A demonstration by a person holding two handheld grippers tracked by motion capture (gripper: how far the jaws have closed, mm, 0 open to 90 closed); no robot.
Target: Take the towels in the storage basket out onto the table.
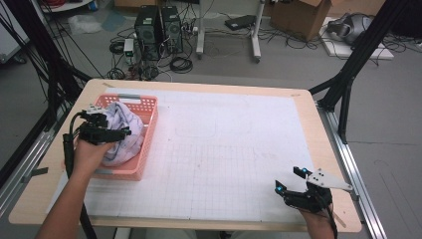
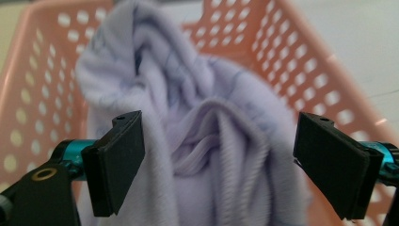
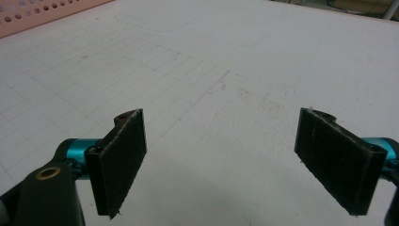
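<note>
Your left gripper (image 2: 219, 165) is spread wide, its two black jaws standing on either side of a bunched fold of pale lilac cloth (image 2: 202, 141) without pinching it. The left jaw lies just against the cloth's edge in the left gripper view; the right jaw stands apart from it, with basket wall visible in the gap. Whether either pad actually presses the fabric cannot be told.

In the high view, your left gripper (image 1: 107, 130) sits over the near half of the pink perforated basket (image 1: 149, 107), your left hand (image 1: 89, 152) behind it at the basket's near-left side. The cloth (image 1: 122, 124) is crumpled inside the basket, heaped above the rim at the far end and filling most of the interior. It is a ribbed knit with faint blue lines across it.

The basket stands near the table's left edge, on the white gridded mat (image 1: 224, 149) that covers most of the wooden table (image 1: 303, 97).

Your right gripper (image 3: 221, 160) is likewise released, jaws wide apart and empty, held just above bare mat. In the high view your right gripper (image 1: 293, 189) is at the near-right corner of the table, well apart from the basket, jaws pointing toward the table's left. A corner of the basket (image 3: 47, 12) appears at the upper left of the right gripper view.
</note>
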